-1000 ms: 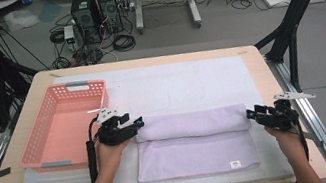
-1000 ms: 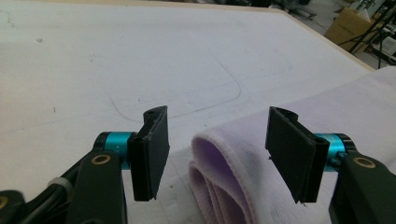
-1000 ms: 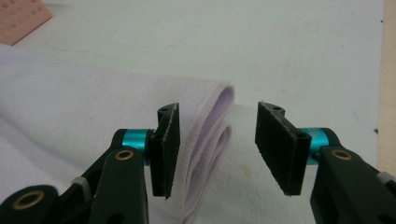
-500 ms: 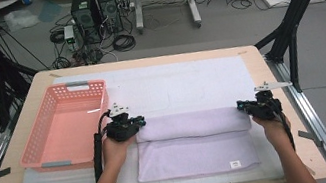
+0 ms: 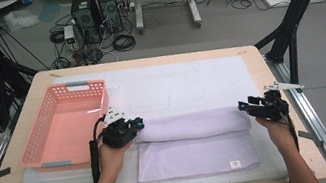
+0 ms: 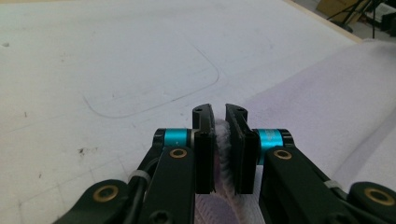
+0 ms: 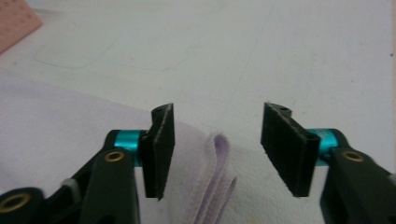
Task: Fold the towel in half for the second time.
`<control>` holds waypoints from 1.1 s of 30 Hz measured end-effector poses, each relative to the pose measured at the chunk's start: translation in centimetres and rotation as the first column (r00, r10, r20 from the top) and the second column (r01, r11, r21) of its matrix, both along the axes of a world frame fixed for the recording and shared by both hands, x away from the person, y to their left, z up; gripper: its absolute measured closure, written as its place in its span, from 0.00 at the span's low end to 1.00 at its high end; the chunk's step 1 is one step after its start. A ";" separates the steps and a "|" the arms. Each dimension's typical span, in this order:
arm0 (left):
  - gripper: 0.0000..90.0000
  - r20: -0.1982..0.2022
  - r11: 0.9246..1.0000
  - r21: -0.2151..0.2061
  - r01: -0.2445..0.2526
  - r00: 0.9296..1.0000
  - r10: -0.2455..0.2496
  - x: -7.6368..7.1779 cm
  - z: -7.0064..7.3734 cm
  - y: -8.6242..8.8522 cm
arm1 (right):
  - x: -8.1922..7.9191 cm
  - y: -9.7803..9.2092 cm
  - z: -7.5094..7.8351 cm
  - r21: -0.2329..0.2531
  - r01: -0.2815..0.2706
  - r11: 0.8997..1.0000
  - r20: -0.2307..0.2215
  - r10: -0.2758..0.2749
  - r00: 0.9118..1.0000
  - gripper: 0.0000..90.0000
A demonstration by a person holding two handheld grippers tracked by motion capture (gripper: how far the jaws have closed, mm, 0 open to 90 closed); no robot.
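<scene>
White padding covers the table [image 5: 156, 62] where we work, and the towel [image 5: 196, 146] lies folded on it just right of the pink basket [image 5: 62, 124], its doubled fold on the side away from us. Our left gripper [image 6: 219, 116] is clamped on the towel's corner nearest the basket, pile bunched between its jaws. A second ago our right gripper [image 7: 217, 123] sat well off the towel's far end from the basket; now it has come in to that end, jaws wide and straddling the folded edge without gripping. We judge that closing here would give us both corners for the next fold.
</scene>
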State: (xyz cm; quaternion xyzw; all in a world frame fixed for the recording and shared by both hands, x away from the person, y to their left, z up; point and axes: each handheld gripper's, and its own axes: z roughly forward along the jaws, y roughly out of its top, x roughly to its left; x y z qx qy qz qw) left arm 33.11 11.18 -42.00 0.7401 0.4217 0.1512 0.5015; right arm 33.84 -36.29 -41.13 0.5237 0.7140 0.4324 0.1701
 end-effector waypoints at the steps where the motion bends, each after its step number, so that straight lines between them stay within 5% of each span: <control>1: 0.91 -0.004 1.000 0.000 -0.001 1.000 0.001 0.0 -0.1 -0.1 | 0.6 0.1 -0.2 -0.005 0.000 1.000 -0.031 0.000 1.000 0.47; 3: 0.91 -0.014 1.000 0.003 0.002 1.000 -0.002 0.1 -0.2 0.0 | 1.6 0.4 -0.9 0.009 -0.001 1.000 -0.090 0.002 0.996 0.48; 5: 0.91 -0.018 1.000 0.000 0.000 1.000 0.000 0.0 -0.1 0.1 | 2.1 0.6 -1.3 -0.023 -0.056 0.998 -0.123 0.053 0.991 0.81; 7: 0.91 -0.005 1.000 -0.008 0.005 1.000 -0.005 -0.3 0.1 0.1 | 1.8 1.0 -1.3 -0.062 -0.092 0.994 -0.092 0.086 0.992 0.97; 8: 0.91 0.003 1.000 -0.010 0.005 1.000 -0.005 -0.5 0.2 0.2 | 1.3 1.1 -1.0 -0.071 -0.098 0.993 -0.055 0.094 0.994 0.98; 15: 0.91 0.031 1.000 -0.007 0.025 0.999 -0.025 -2.6 -0.1 0.7 | -2.4 0.3 0.0 -0.076 -0.105 0.991 0.065 0.110 0.992 0.98; 21: 0.91 0.056 0.999 -0.016 0.048 0.997 -0.047 -4.5 -0.2 0.9 | -5.3 -0.7 -0.4 -0.048 -0.120 0.992 0.115 0.125 0.985 0.98; 22: 0.90 0.055 0.999 -0.014 0.048 0.997 -0.047 -4.6 -0.2 0.9 | -5.5 -0.9 -0.6 -0.025 -0.127 0.992 0.109 0.129 0.986 0.96; 24: 0.90 0.046 0.999 -0.026 0.041 0.998 -0.040 -5.0 -0.4 0.9 | -5.5 -0.9 -0.7 0.011 -0.100 0.995 0.106 0.098 0.990 0.72; 26: 0.90 0.044 0.999 -0.025 0.037 0.998 -0.036 -5.6 -0.6 0.9 | -5.3 -0.6 -0.5 0.053 -0.089 0.995 0.102 0.083 0.991 0.69; 30: 0.90 0.041 0.999 -0.024 0.032 0.999 -0.031 -6.2 -0.9 1.1 | -5.0 0.8 -0.7 -0.016 -0.099 0.995 0.032 0.099 0.995 0.51; 33: 0.89 0.032 0.999 -0.026 0.028 0.999 -0.027 -6.4 -1.3 1.0 | -4.8 1.1 -1.3 -0.047 -0.089 0.995 0.002 0.089 0.996 0.53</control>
